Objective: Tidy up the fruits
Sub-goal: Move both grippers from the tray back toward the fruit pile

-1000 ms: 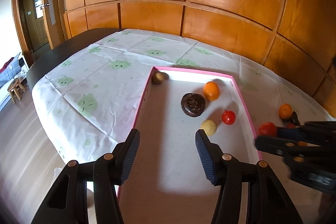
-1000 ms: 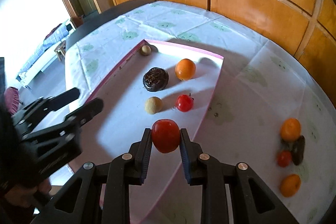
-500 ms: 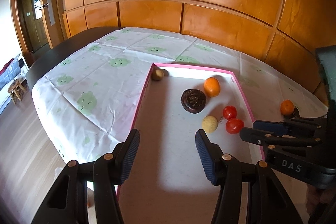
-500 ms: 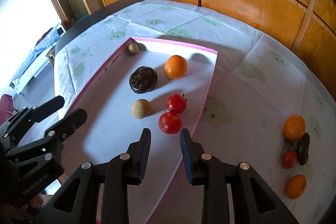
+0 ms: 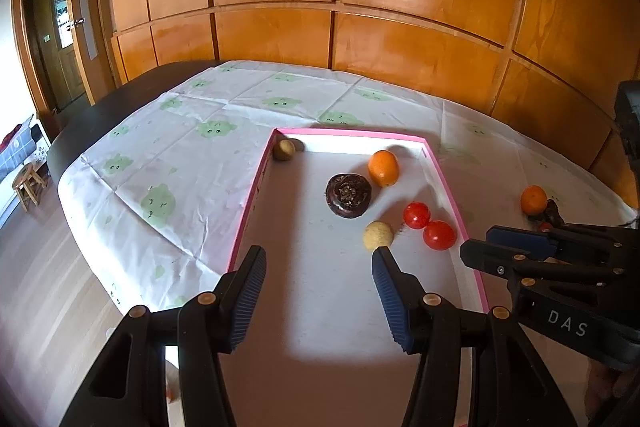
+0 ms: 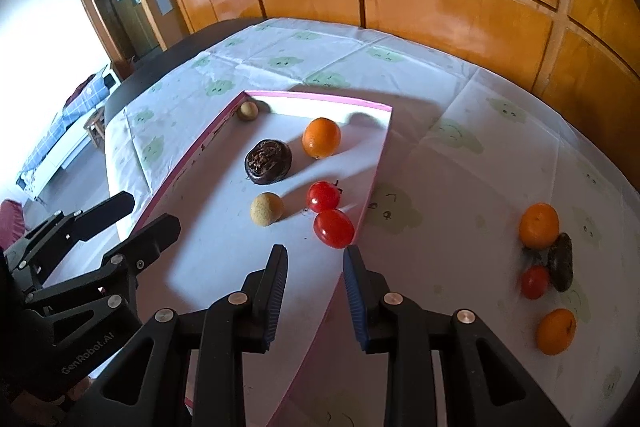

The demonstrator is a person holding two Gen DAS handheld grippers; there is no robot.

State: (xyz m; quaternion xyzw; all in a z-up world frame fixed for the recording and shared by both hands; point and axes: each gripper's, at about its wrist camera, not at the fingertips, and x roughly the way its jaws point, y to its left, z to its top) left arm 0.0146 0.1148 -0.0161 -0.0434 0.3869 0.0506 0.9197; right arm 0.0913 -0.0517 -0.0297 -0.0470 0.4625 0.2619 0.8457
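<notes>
My left tongs (image 6: pixel 124 223), stamped "GenRobot.AI", are spread and empty over the pink-rimmed tray (image 6: pixel 224 121). Inside the tray, near its right rim, the red tomato (image 6: pixel 333 228) lies oblong, long axis slanting toward that rim. My right tongs (image 6: pixel 314 265), marked "DAS", gape empty just behind it.

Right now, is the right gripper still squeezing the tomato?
No. The right gripper is open and empty; the tomato lies in the pink tray, beside another tomato.
</notes>
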